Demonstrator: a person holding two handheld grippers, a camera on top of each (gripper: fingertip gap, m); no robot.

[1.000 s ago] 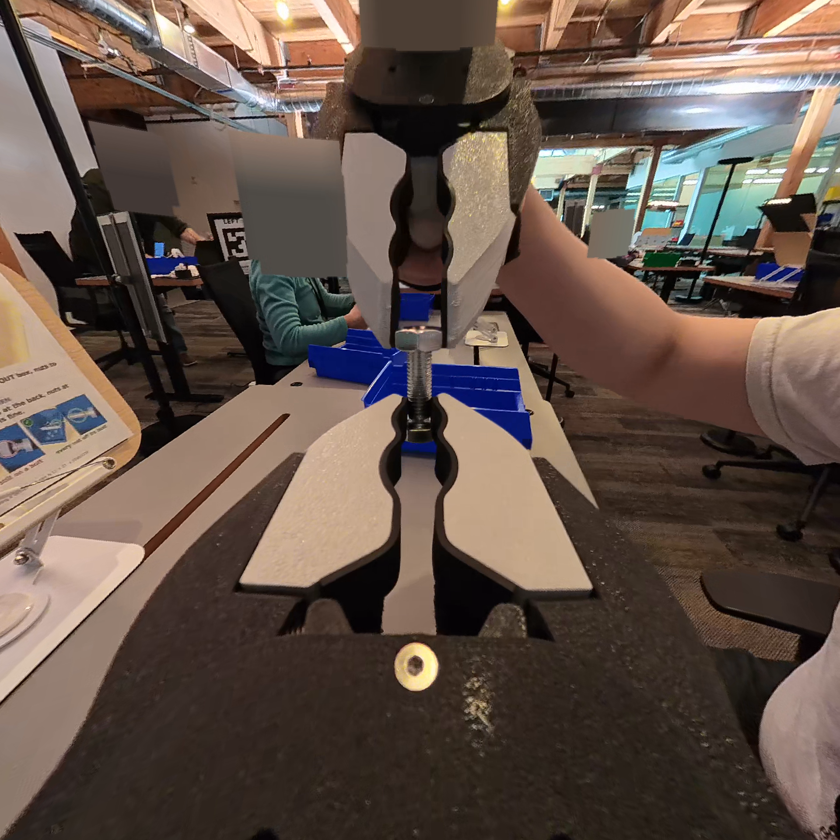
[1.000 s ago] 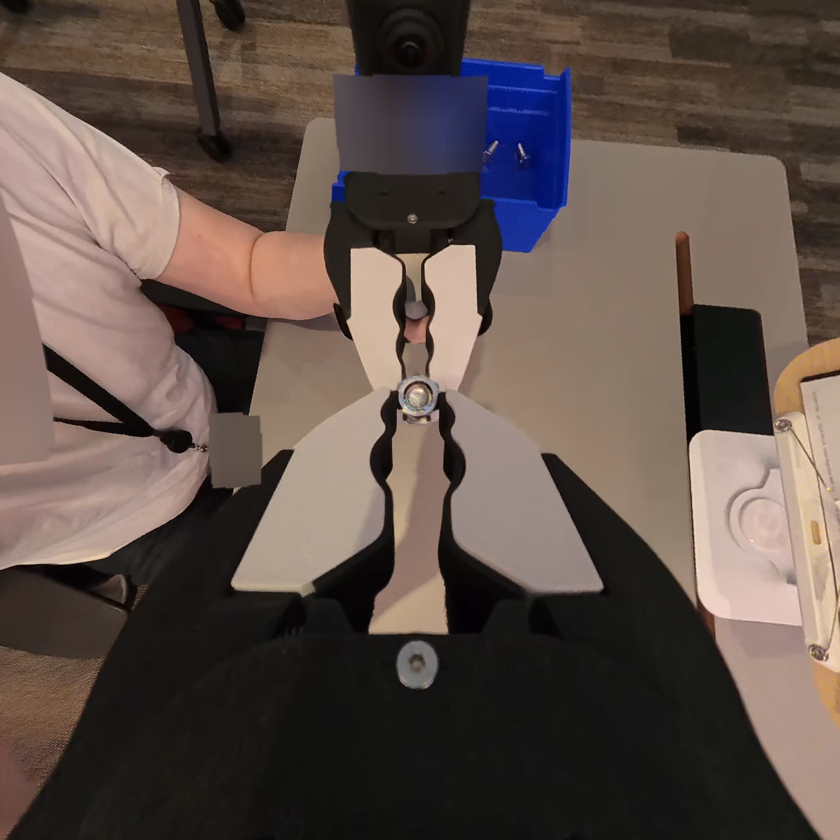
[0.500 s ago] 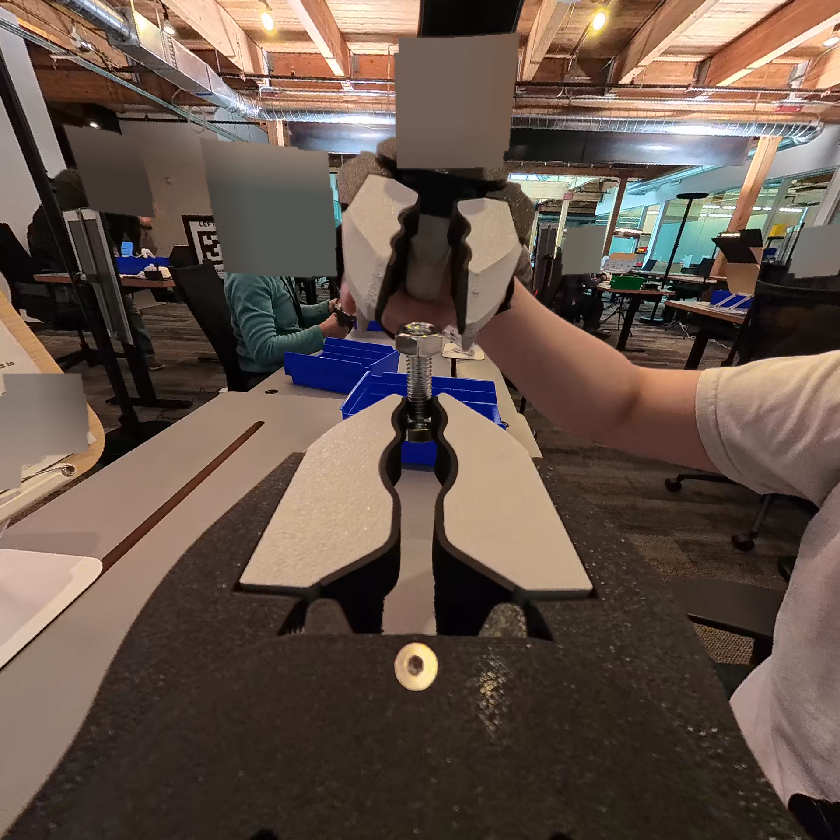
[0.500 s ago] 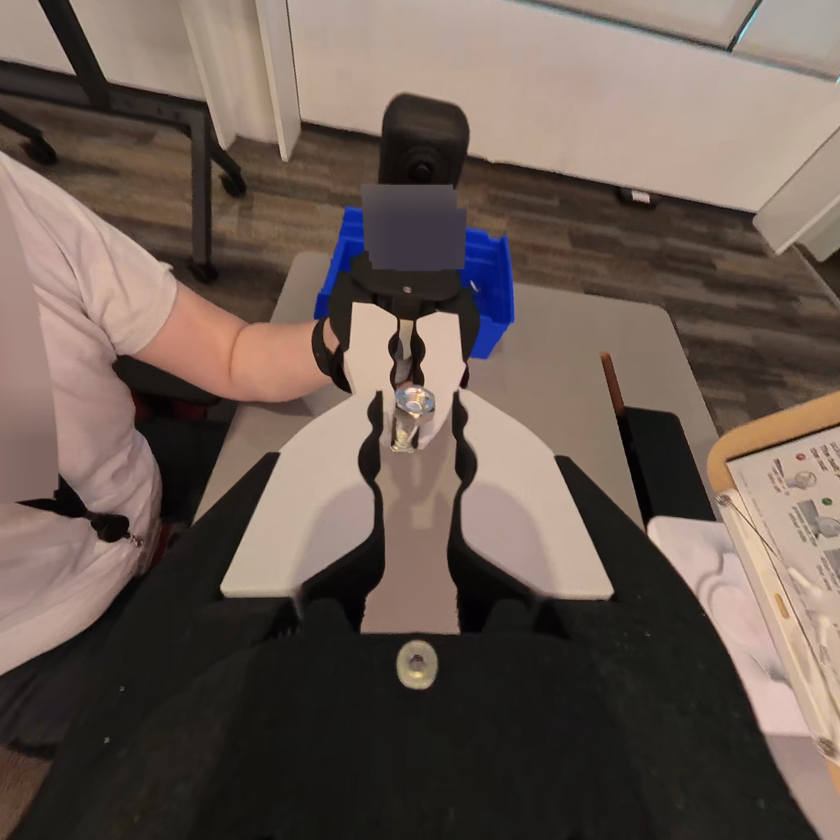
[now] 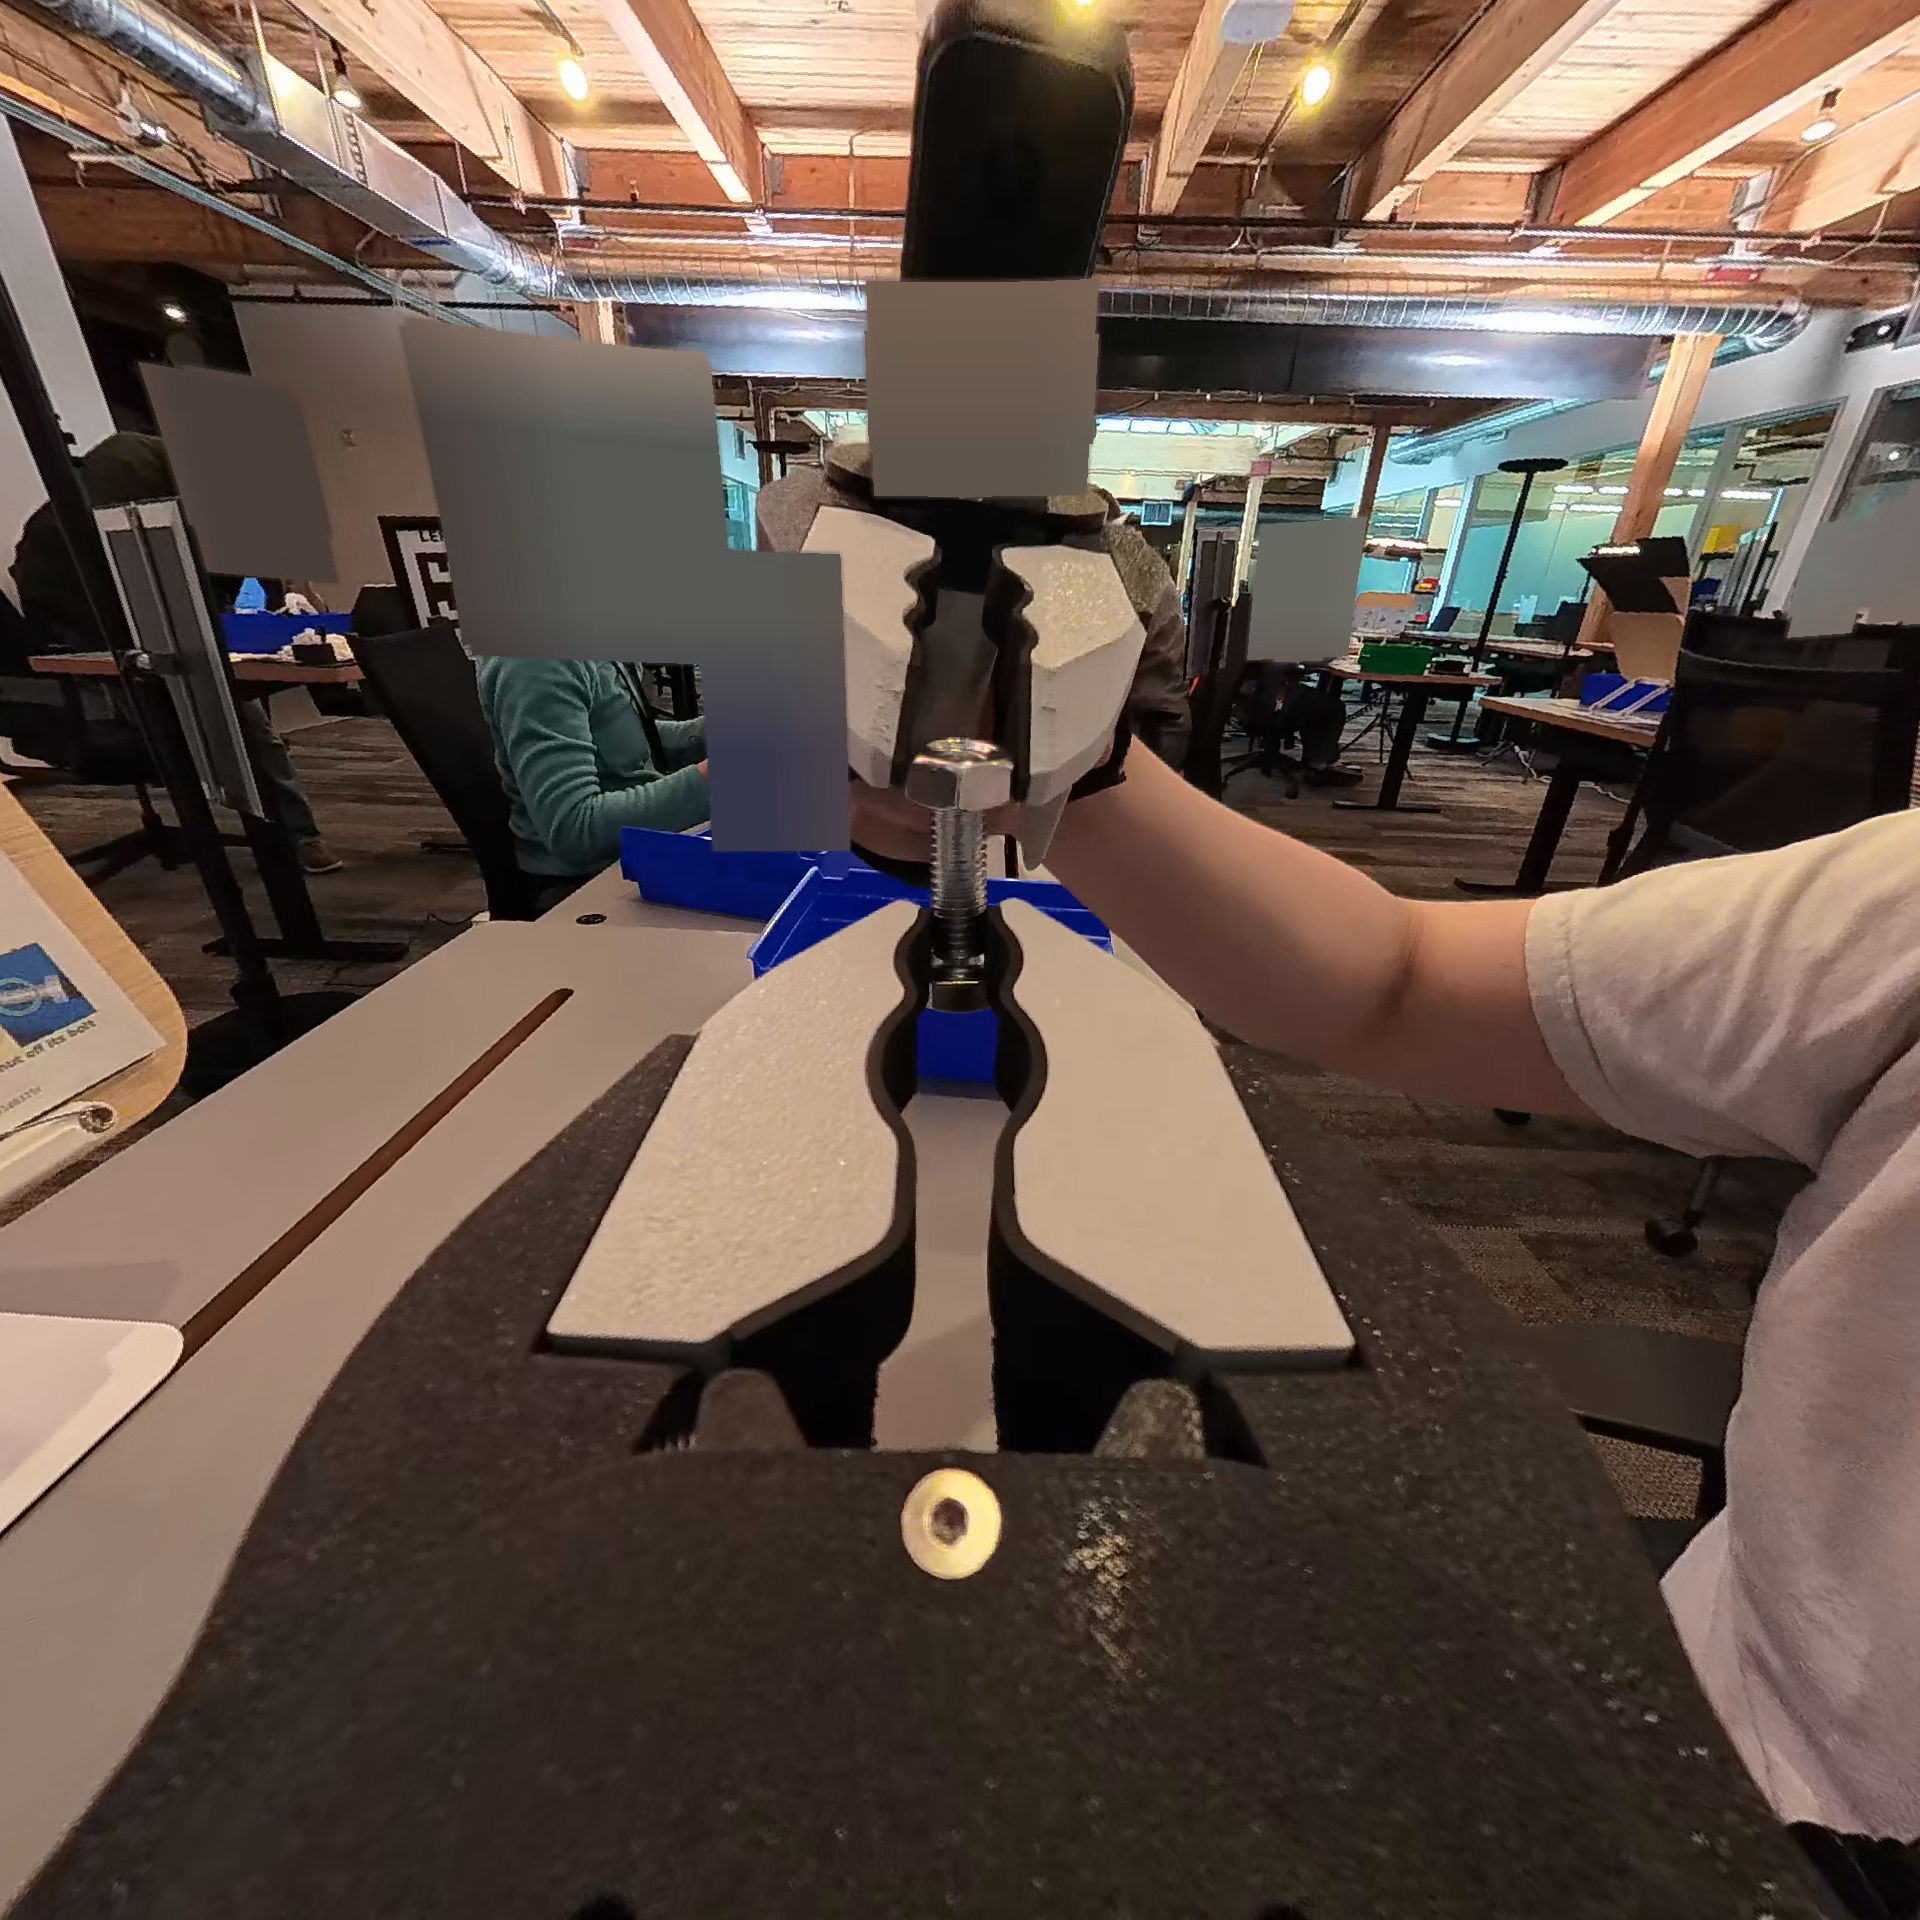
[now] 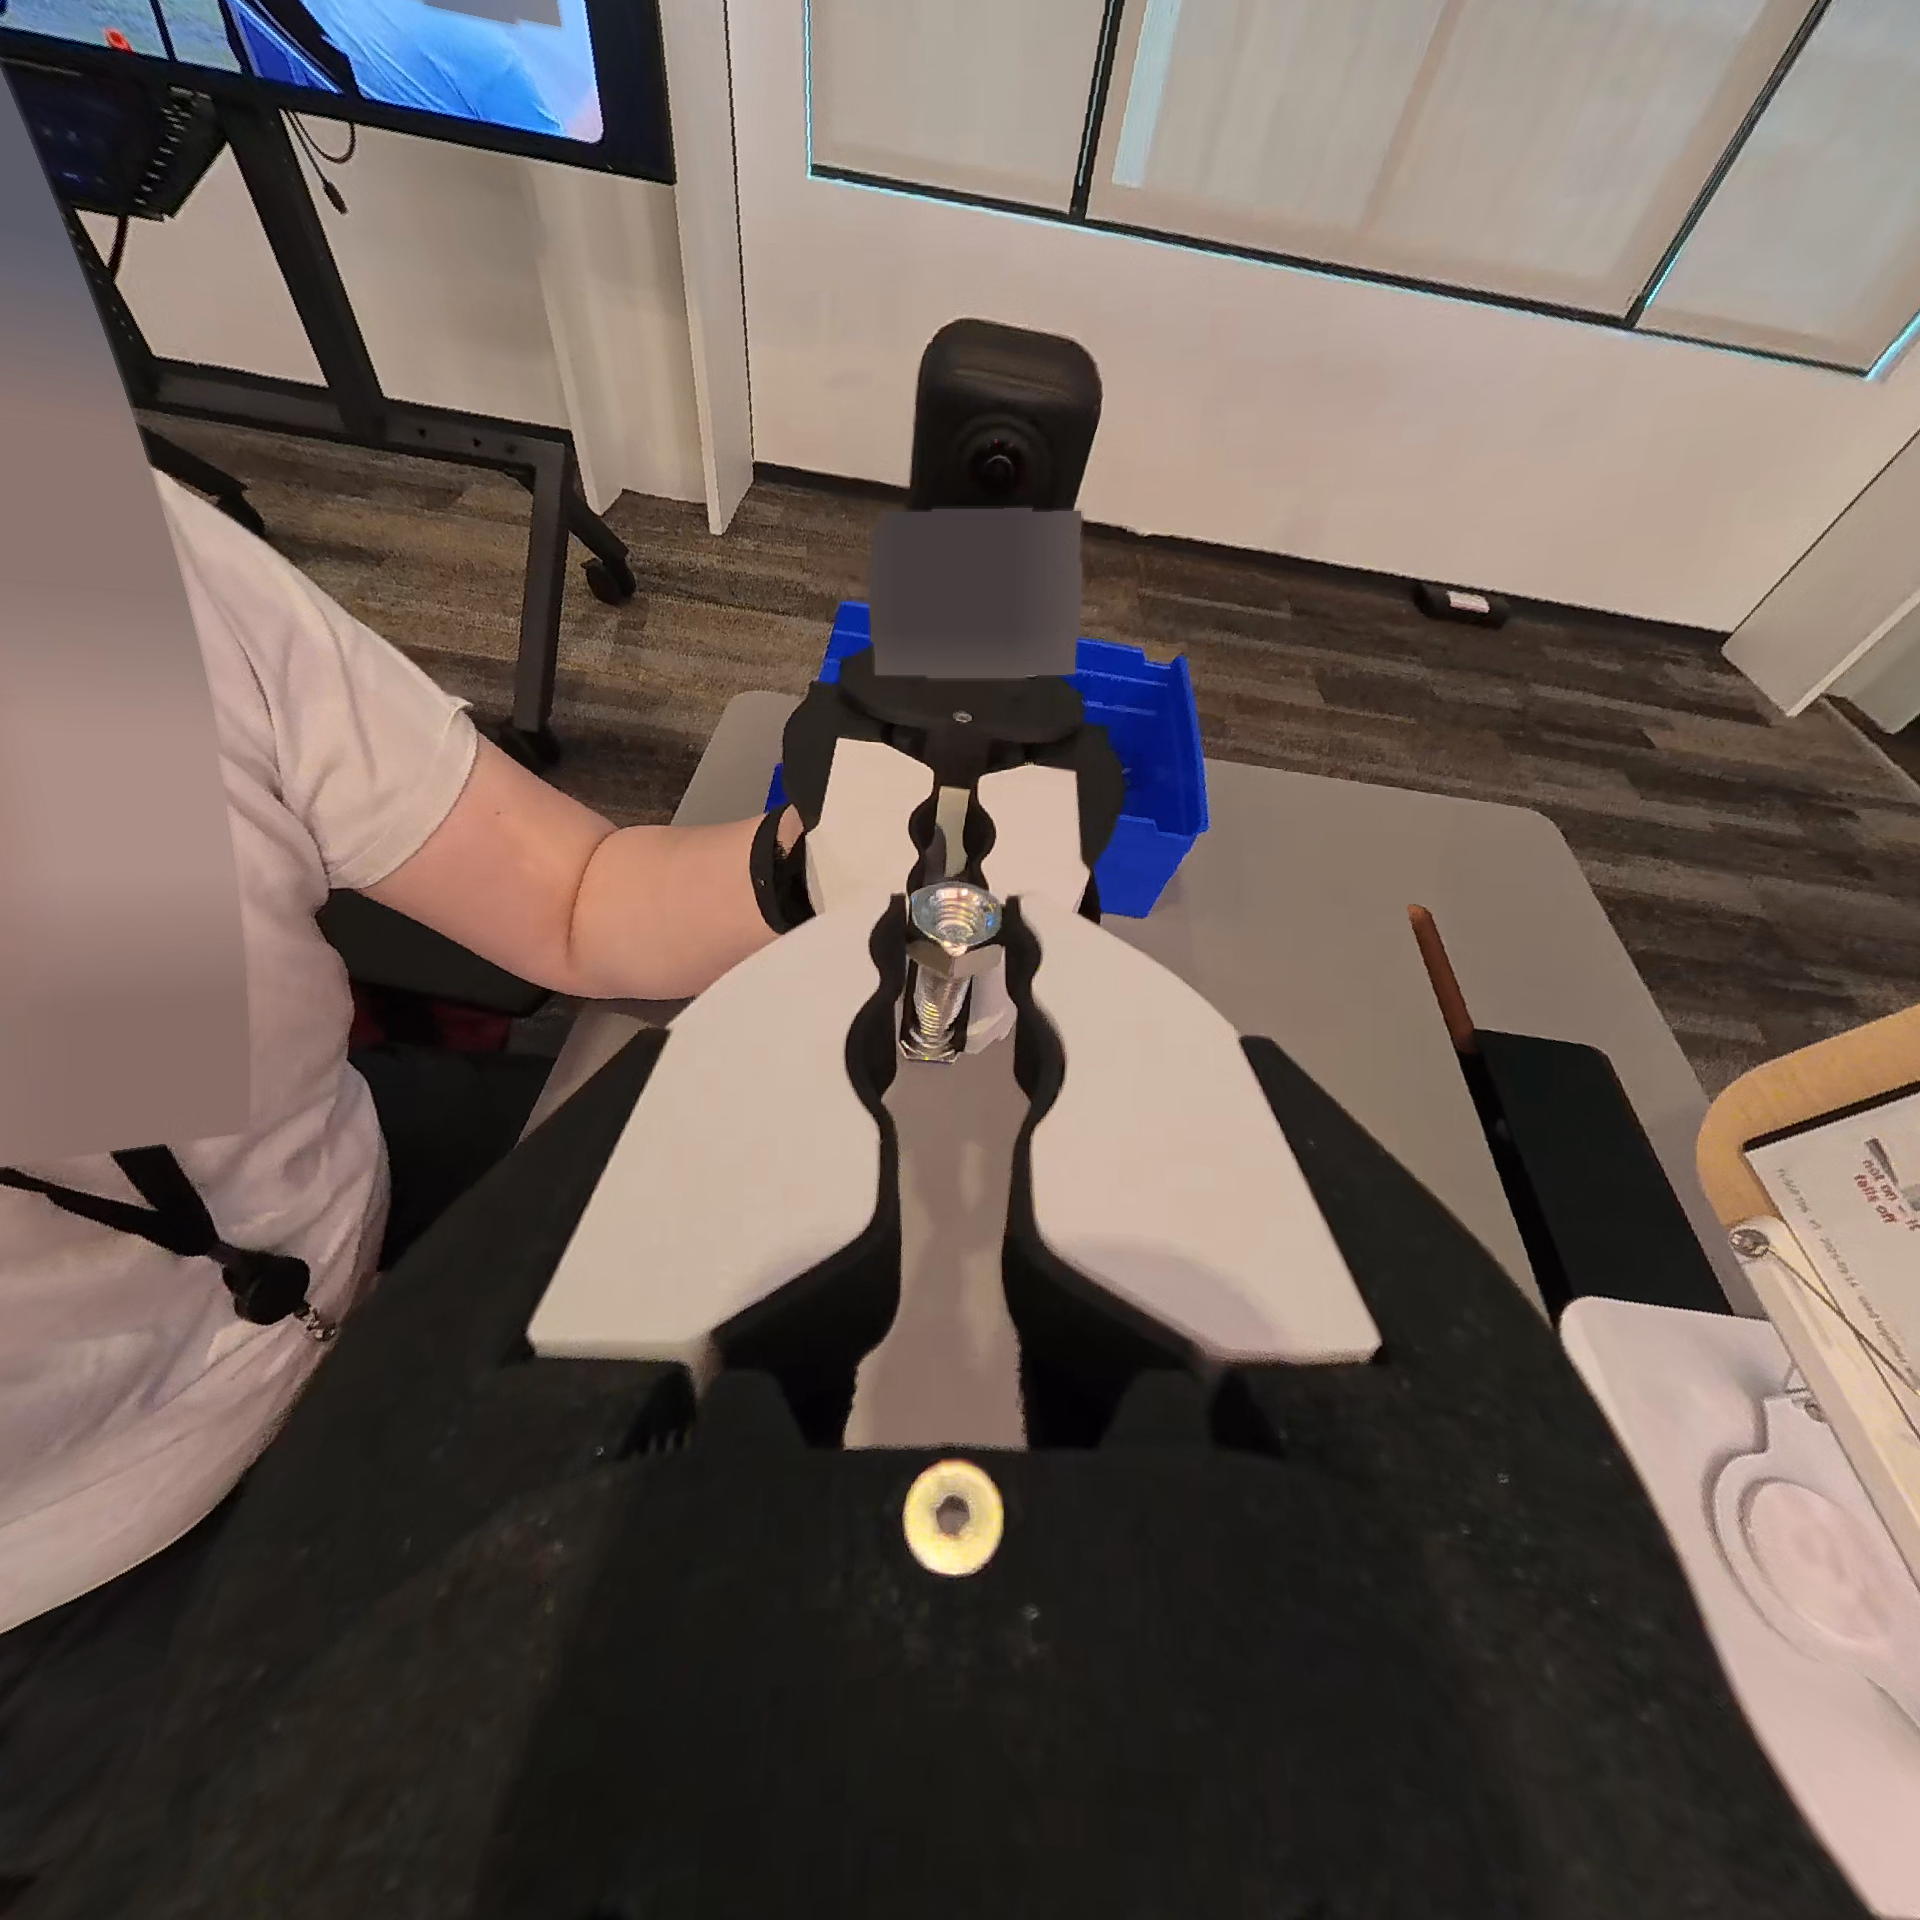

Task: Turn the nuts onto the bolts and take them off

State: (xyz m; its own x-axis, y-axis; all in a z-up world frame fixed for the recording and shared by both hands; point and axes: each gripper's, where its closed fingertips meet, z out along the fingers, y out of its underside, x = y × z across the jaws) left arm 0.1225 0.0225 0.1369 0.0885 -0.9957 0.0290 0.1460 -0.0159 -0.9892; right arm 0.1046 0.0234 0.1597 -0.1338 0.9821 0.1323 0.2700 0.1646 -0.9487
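Note:
A steel bolt [image 5: 958,852] stands upright between my two grippers, hex head [image 5: 958,777] on top. My left gripper [image 5: 956,982] is shut on the nut [image 5: 956,987] at the bolt's lower end. My right gripper [image 5: 961,795] comes down from above, leaning away, its tips closed on the head. In the right wrist view the head [image 6: 954,920] sits between my right gripper's [image 6: 954,925] tips. The thread runs down to the nut [image 6: 930,1051]. The left gripper's fingers [image 6: 862,821] reach in from behind and partly hide under mine.
A blue bin [image 5: 831,914] stands at the far end of the grey table [image 6: 1299,935], also in the right wrist view [image 6: 1143,790]. An instruction board [image 6: 1829,1195] and a white tray [image 6: 1714,1455] lie at the right. A person in teal [image 5: 582,748] sits at the neighbouring table. The tips of both grippers are at nearly the same place.
My right gripper has tipped from pointing straight down to leaning back, staying at the bolt head. My left gripper keeps the nut, and the bolt stays upright.

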